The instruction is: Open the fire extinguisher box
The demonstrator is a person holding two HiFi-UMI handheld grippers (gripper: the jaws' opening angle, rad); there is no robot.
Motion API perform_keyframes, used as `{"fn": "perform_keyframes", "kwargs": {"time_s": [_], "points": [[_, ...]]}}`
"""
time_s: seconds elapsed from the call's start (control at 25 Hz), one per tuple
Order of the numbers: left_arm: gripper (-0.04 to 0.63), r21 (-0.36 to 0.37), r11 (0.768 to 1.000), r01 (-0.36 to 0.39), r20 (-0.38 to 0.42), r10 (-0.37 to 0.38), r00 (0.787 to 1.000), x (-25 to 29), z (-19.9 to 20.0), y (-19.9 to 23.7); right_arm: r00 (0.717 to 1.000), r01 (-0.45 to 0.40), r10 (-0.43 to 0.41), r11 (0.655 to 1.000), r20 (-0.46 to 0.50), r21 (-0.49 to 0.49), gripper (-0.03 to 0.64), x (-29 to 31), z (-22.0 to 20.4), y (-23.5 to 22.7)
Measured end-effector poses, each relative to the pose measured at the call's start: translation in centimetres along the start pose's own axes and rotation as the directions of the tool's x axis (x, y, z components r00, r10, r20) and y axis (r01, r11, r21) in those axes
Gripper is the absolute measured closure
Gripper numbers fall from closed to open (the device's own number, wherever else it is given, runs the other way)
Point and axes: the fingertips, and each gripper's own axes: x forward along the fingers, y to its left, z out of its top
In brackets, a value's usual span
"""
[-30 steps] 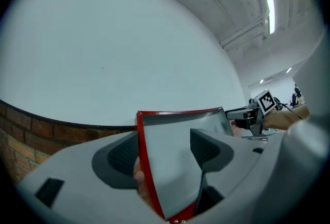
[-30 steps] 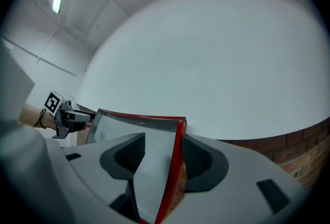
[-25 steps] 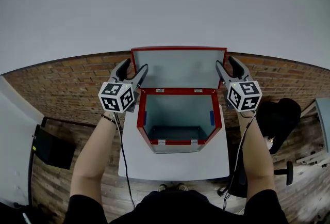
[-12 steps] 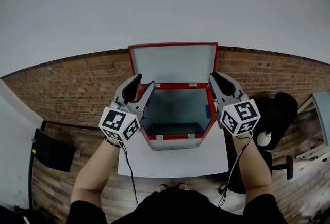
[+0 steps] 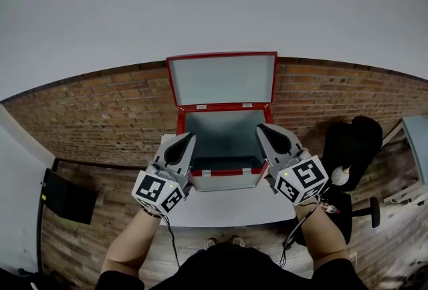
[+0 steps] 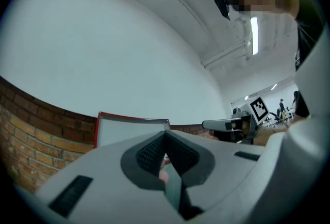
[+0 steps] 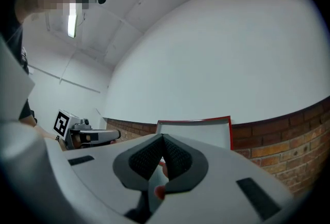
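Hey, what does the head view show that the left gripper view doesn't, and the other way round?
Only the head view: the box's empty grey inside, the white table and a black chair. Only the left gripper view: the left hand-held gripper's pads meeting, its jaws just closed on nothing, and a ceiling light. Both: the raised lid, brickwork and the right hand-held gripper, whose jaws have also just closed, empty.

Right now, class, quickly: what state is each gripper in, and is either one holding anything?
Left gripper: shut, jaws just closed, nothing between them.
Right gripper: shut, jaws just closed, nothing between them.
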Motion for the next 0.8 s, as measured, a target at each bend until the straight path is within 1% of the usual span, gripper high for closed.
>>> {"fn": "perform_keyframes", "kwargs": {"time_s": [0.12, 0.2, 0.32, 0.44, 0.6, 0.72, 0.8], "points": [[0.548, -0.006, 1.0, 0.016, -0.032, -0.016, 0.999, -1.3, -1.7, -1.3, 0.999, -0.006, 0.007, 1.0, -0.035, 0.026, 0.597, -1.0, -1.9, 1.3], [0.548, -0.029, 0.999, 0.03, -0.046, -0.031, 0.998, -2.2, -2.7, -2.1, 0.998, -0.003, 0.006, 0.999, -0.057, 0.042, 0.597, -1.8, -3.3, 1.8], [0.548, -0.073, 0.996, 0.051, -0.076, -0.056, 0.995, -3.5, -4.4, -3.4, 0.996, 0.006, 0.004, 0.994, -0.093, 0.106, 0.597, -3.2, -5.7, 2.5], [0.548, -0.083, 0.994, 0.069, -0.116, -0.078, 0.99, -5.0, -6.3, -4.8, 0.991, 0.014, 0.007, 0.988, -0.133, 0.156, 0.597, -4.6, -8.1, 3.6], [0.548, -0.102, 0.994, 0.047, -0.141, -0.061, 0.988, -6.6, -8.1, -5.4, 0.985, 0.005, 0.021, 0.989, -0.17, 0.15, 0.597, -6.0, -10.4, 5.3], [0.548, -0.097, 0.994, 0.041, -0.15, -0.056, 0.987, -7.3, -9.1, -5.9, 0.984, -0.004, 0.028, 0.991, -0.178, 0.136, 0.597, -6.8, -11.4, 6.4], [0.548, -0.113, 0.993, 0.034, -0.152, -0.051, 0.987, -7.9, -9.7, -6.0, 0.984, -0.01, 0.034, 0.991, -0.177, 0.132, 0.597, -7.2, -11.8, 7.0]]}}
